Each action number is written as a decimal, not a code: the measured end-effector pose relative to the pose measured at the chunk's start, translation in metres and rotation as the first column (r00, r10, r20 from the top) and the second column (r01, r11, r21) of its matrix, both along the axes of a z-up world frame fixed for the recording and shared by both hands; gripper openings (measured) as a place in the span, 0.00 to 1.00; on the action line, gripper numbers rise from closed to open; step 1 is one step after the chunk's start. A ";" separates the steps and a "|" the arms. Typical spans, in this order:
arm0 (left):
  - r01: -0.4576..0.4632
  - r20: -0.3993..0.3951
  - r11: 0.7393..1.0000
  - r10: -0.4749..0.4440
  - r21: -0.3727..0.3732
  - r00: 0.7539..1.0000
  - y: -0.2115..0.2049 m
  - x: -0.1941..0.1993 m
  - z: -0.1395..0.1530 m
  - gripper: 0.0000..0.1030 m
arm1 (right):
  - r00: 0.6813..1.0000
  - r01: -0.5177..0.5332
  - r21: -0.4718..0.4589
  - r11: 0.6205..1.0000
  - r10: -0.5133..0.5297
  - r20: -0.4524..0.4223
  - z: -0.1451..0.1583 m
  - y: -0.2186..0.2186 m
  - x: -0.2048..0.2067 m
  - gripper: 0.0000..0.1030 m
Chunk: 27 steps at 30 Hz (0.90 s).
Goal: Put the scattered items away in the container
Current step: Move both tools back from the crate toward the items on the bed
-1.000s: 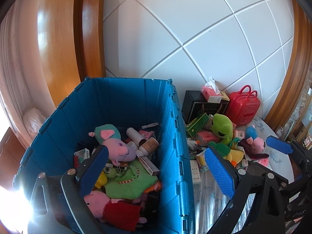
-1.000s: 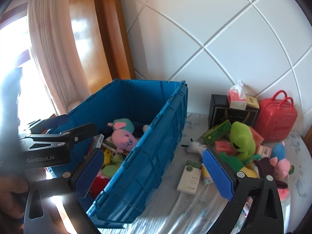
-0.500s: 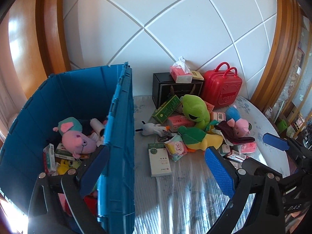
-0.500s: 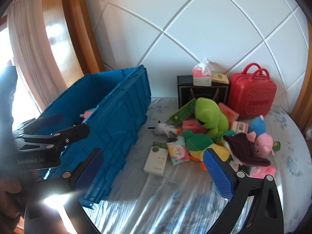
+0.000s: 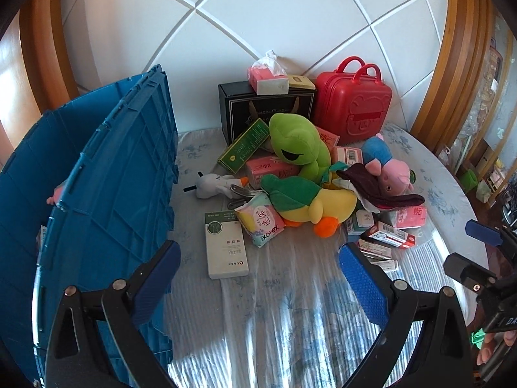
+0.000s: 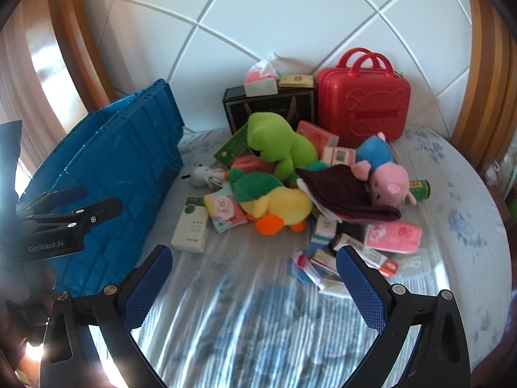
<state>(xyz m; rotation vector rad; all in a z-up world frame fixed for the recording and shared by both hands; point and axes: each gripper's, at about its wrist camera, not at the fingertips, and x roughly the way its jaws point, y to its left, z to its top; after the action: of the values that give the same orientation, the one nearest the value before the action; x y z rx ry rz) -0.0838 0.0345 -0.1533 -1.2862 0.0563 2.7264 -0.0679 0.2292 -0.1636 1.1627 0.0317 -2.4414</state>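
Both cameras have swung off the blue crate and onto the scattered pile; a second ago the left wrist view looked down into the crate's contents, and now the crate occupies only the left edge of each frame, its wall side-on.

Largest first. Crate: left of frame, on the patterned table cover, holding items already placed; only a pink scrap shows over its rim. Green frog plush: centre of frame, on top of the pile. Yellow duck plush: just below it, touching the dark cloth and the pink pig plush to its right. White box: lower centre-left, flat, nearest the crate, touching the Kotex pack. Small cartons: lower right of the right wrist view, crowded.

Left gripper: jaws spread wide, nothing held. Right gripper: likewise wide open and empty.

Judgement: the step in hand is choosing and approaching the next item. The white box suits the left gripper; it lies flat, so a grasp across its narrow edges seems advisable, clear of the Kotex pack. Soft plush should be pinched at the body, not a limb
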 end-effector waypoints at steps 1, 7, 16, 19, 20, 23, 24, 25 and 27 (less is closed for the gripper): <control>-0.001 0.009 1.000 0.001 -0.009 1.000 0.002 -0.003 -0.009 0.97 | 1.000 0.004 0.006 1.000 -0.004 0.008 -0.004 0.005 -0.002 1.00; -0.030 0.048 0.999 0.031 -0.013 0.998 0.001 -0.023 -0.059 0.96 | 0.998 0.023 0.023 0.999 -0.024 0.057 -0.031 0.033 -0.008 1.00; -0.062 0.102 0.997 0.067 -0.044 0.993 0.001 -0.046 -0.124 0.96 | 0.989 0.073 0.071 0.995 -0.081 0.125 -0.091 0.071 -0.023 1.00; -0.073 0.120 0.996 0.080 -0.057 0.990 -0.003 -0.053 -0.147 0.96 | 0.983 0.081 0.090 0.993 -0.094 0.159 -0.118 0.080 -0.028 1.00; -0.075 0.126 0.995 0.082 -0.060 0.989 -0.004 -0.055 -0.154 0.96 | 0.980 0.082 0.096 0.992 -0.098 0.171 -0.128 0.082 -0.030 1.00; -0.080 0.139 0.994 0.090 -0.074 0.986 -0.009 -0.063 -0.177 0.96 | 0.974 0.085 0.117 0.989 -0.107 0.198 -0.155 0.086 -0.035 1.00; -0.082 0.140 0.994 0.092 -0.076 0.986 -0.010 -0.066 -0.184 0.96 | 0.972 0.086 0.123 0.989 -0.110 0.209 -0.164 0.086 -0.037 1.00; -0.086 0.141 0.993 0.096 -0.080 0.985 -0.012 -0.068 -0.191 0.96 | 0.970 0.086 0.126 0.988 -0.112 0.216 -0.172 0.085 -0.040 1.00; -0.095 0.146 0.992 0.106 -0.083 0.984 -0.017 -0.074 -0.204 0.96 | 0.968 0.085 0.136 0.987 -0.114 0.225 -0.189 0.083 -0.045 1.00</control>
<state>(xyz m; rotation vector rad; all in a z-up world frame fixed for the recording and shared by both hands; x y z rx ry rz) -0.1582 0.0180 -0.3570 -1.5519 0.0834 2.7243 -0.1129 0.3123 -0.3525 1.5342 0.0577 -2.4007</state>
